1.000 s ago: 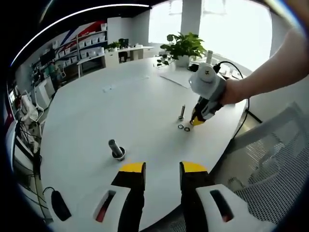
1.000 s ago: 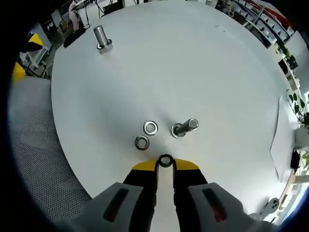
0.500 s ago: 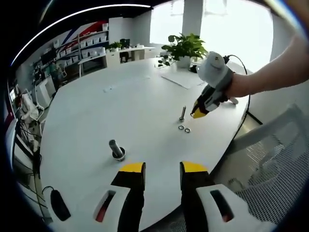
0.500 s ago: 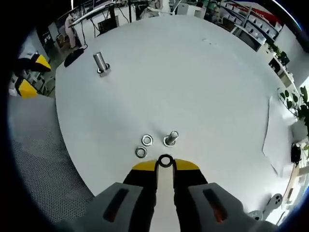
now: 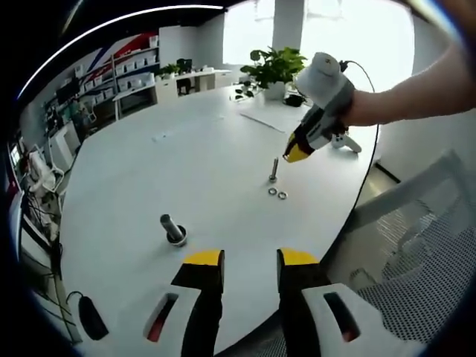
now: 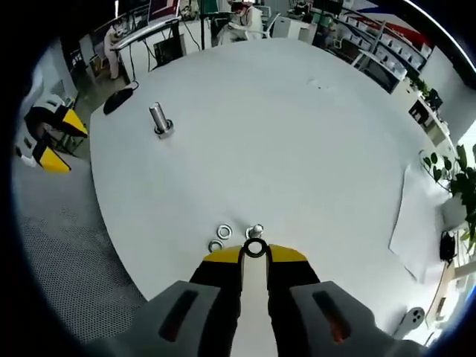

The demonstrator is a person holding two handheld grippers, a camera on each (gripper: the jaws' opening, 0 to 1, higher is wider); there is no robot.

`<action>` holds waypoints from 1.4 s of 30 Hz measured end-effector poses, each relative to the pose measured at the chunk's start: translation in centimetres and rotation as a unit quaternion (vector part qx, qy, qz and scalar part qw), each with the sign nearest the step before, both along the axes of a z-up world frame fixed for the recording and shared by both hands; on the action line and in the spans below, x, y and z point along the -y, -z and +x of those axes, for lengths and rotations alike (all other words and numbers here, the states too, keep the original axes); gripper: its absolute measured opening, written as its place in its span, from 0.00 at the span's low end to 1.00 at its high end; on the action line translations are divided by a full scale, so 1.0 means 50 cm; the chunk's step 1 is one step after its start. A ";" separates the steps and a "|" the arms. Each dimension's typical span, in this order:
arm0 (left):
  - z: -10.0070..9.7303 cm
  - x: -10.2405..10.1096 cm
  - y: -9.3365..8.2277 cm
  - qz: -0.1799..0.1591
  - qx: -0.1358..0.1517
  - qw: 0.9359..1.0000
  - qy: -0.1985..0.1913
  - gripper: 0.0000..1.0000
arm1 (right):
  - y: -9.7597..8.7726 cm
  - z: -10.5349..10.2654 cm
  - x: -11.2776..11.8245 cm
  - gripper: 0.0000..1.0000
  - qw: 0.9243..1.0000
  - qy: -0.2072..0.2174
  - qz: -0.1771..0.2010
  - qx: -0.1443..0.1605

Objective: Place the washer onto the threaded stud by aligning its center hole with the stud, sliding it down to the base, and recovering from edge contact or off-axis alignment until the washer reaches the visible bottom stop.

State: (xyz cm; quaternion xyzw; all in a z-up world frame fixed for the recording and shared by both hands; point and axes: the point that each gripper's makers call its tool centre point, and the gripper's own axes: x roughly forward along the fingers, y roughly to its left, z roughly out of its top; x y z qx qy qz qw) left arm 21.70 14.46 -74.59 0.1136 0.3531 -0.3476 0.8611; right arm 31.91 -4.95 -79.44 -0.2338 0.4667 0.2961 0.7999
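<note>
— What's in your right gripper [image 6: 254, 255]?

— One washer [image 6: 255, 248], a thin shiny metal ring with a dark centre hole. My jaws are pinched narrow on it, so it stands right at the yellow tips.

— And the stud?

— Just beyond the tips, almost behind the held washer: a threaded stud [image 6: 256, 231], seen nearly end-on in my right gripper view. Just left of it, two loose washers [image 6: 220, 238] lie flat on the white round table [image 6: 312, 156], close together.

— So three washers?

— Three, counting mine. There are two upright studs as well: the second stud [image 6: 159, 120] stands far off to my left on a round base.

— What does the left gripper view add?

— My left gripper [image 5: 250, 259], its jaws a little apart and holding nothing, hanging over the near table edge. From there the near stud is a slim upright pin with my right gripper above it, tips slanted down toward its top. My right hand [image 5: 362, 113] wraps the handle. Beyond are a potted plant [image 5: 276, 68], shelving, and a mesh chair [image 5: 416, 245] to the right. The right gripper view gives the washers' holes clearly.
</note>
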 end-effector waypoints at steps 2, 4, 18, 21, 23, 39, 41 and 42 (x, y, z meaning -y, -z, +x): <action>0.000 0.000 -0.003 -0.002 0.001 1.000 -0.001 0.26 | -0.006 0.005 -0.003 0.13 1.000 -0.003 -0.001 0.000; 0.001 -0.001 -0.003 -0.003 0.001 1.000 -0.001 0.26 | -0.008 0.010 -0.007 0.13 1.000 -0.010 -0.002 -0.003; -0.001 -0.003 0.002 0.004 0.000 1.000 0.002 0.26 | 0.016 0.022 -0.024 0.13 0.997 -0.066 -0.032 -0.040; 0.000 -0.005 0.003 0.005 -0.002 1.000 -0.001 0.26 | 0.023 0.019 -0.021 0.13 0.996 -0.069 -0.039 -0.045; 0.000 -0.006 0.002 0.004 -0.001 1.000 -0.003 0.26 | 0.029 0.015 -0.020 0.13 0.996 -0.069 -0.038 -0.052; -0.001 -0.007 0.007 0.011 -0.004 1.000 -0.001 0.26 | 0.064 0.016 -0.023 0.13 0.994 -0.079 -0.044 -0.068; -0.003 -0.005 0.007 0.013 -0.003 1.000 0.003 0.26 | 0.072 0.017 -0.020 0.13 0.993 -0.079 -0.049 -0.075; -0.003 -0.005 0.007 0.013 -0.003 1.000 0.003 0.26 | 0.075 0.019 -0.019 0.13 0.993 -0.080 -0.051 -0.076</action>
